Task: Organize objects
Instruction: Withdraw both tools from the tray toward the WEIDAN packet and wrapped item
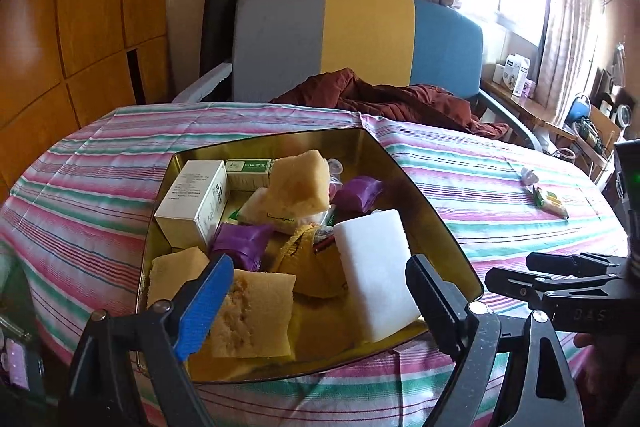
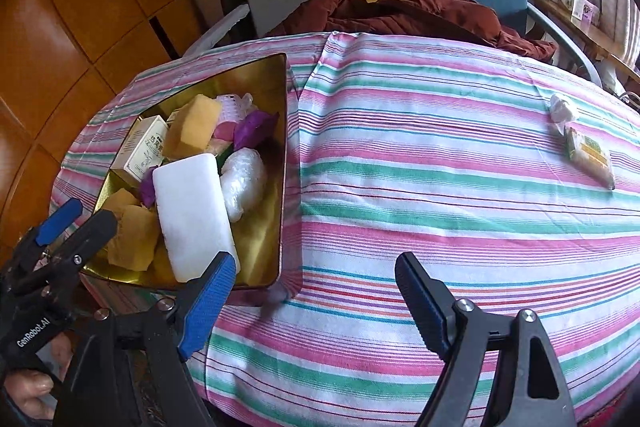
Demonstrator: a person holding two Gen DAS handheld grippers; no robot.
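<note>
A gold tin (image 1: 424, 195) (image 2: 282, 163) sits on the striped tablecloth, filled with yellow sponges (image 1: 298, 183), a white foam block (image 1: 376, 271) (image 2: 192, 215), a white carton (image 1: 196, 203), purple packets (image 1: 240, 243) and a clear plastic bundle (image 2: 242, 179). My left gripper (image 1: 320, 291) is open and empty, just above the tin's near edge. My right gripper (image 2: 312, 291) is open and empty over the cloth, right of the tin; it also shows in the left wrist view (image 1: 516, 273). A green-yellow packet (image 2: 590, 153) (image 1: 550, 201) and a small clear wrapped item (image 2: 562, 109) (image 1: 528, 177) lie at the far right.
A grey, yellow and blue sofa (image 1: 360, 39) with a dark red quilt (image 1: 384, 99) stands behind the table. Wooden panels (image 1: 80, 27) are to the left. A windowsill with boxes (image 1: 516, 75) is at the right.
</note>
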